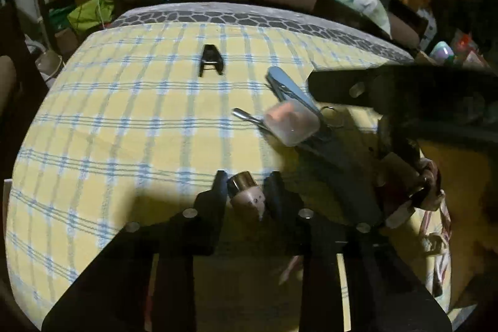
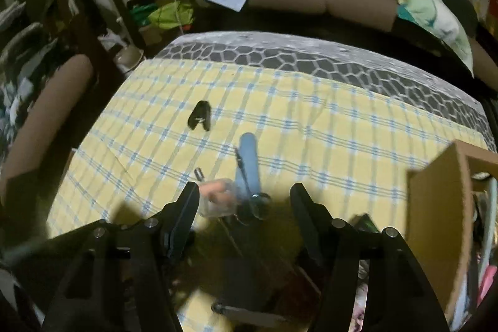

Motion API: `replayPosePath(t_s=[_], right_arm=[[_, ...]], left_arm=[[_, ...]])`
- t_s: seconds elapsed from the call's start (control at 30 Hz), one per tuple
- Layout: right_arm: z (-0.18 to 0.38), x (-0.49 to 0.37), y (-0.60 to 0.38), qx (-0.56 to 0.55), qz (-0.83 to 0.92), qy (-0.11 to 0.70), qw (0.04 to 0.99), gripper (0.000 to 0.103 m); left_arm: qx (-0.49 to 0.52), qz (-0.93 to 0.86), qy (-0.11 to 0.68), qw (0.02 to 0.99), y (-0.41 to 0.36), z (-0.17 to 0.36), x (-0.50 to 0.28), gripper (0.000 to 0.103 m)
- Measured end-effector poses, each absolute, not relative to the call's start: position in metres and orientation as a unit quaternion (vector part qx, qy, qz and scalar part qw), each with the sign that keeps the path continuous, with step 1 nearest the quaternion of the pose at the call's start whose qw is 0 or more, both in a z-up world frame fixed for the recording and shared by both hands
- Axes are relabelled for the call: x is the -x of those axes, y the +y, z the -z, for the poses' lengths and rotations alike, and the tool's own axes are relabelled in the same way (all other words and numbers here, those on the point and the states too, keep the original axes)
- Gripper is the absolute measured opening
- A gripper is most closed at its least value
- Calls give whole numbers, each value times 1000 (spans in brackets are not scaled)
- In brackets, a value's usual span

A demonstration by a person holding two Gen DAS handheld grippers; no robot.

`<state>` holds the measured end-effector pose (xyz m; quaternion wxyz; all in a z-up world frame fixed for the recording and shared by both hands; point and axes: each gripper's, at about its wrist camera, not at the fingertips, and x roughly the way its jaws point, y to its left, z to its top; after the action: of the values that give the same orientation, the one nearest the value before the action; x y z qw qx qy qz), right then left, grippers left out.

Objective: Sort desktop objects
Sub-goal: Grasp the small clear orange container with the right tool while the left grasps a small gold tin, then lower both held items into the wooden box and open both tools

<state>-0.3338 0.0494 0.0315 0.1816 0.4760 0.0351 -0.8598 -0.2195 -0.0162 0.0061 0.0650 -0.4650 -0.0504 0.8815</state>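
Gripping a small tube (image 1: 246, 196) with a shiny metal cap, the left gripper (image 1: 246, 192) has its fingers pressed against both sides of it, low over the checked cloth (image 1: 124, 129). Tiny dark marks on the tube are too small to read. The right gripper (image 2: 244, 192) stands open above a clear box (image 2: 218, 201) and blue-handled clippers (image 2: 247, 161), neither touching its fingers. A black clip (image 1: 211, 59) lies apart, farther up the cloth. A wooden box (image 2: 435, 207) stands at the right.
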Motion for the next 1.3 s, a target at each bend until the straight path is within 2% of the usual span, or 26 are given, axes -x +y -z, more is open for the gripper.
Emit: replayPosePath(t_s=[0.03, 0.13, 0.2, 0.33, 0.53, 0.77, 1.03, 1.3], right_arm=[[-27, 335, 45, -477, 859, 42, 181, 63], [-15, 338, 31, -480, 856, 59, 179, 63], [-7, 340, 23, -484, 854, 70, 177, 59], [3, 339, 9, -482, 853, 116, 162, 38], [-12, 331, 21, -473, 858, 112, 165, 36], [-77, 306, 77, -450, 876, 61, 166, 36], [-127, 281, 190, -441, 891, 22, 107, 36], [-111, 269, 305, -458, 888, -14, 40, 36]], left_arm=[[466, -881, -51, 64, -18, -7, 219, 17], [467, -881, -58, 60, -29, -11, 215, 17], [468, -880, -60, 58, -35, -14, 214, 17], [468, -880, -61, 54, -47, -18, 213, 17], [465, -880, -73, 63, -53, -29, 204, 17], [449, -885, -75, 95, -25, -68, 194, 17], [425, -889, -56, 163, 66, -126, 197, 17], [435, -875, -21, 213, 187, -135, 226, 17]])
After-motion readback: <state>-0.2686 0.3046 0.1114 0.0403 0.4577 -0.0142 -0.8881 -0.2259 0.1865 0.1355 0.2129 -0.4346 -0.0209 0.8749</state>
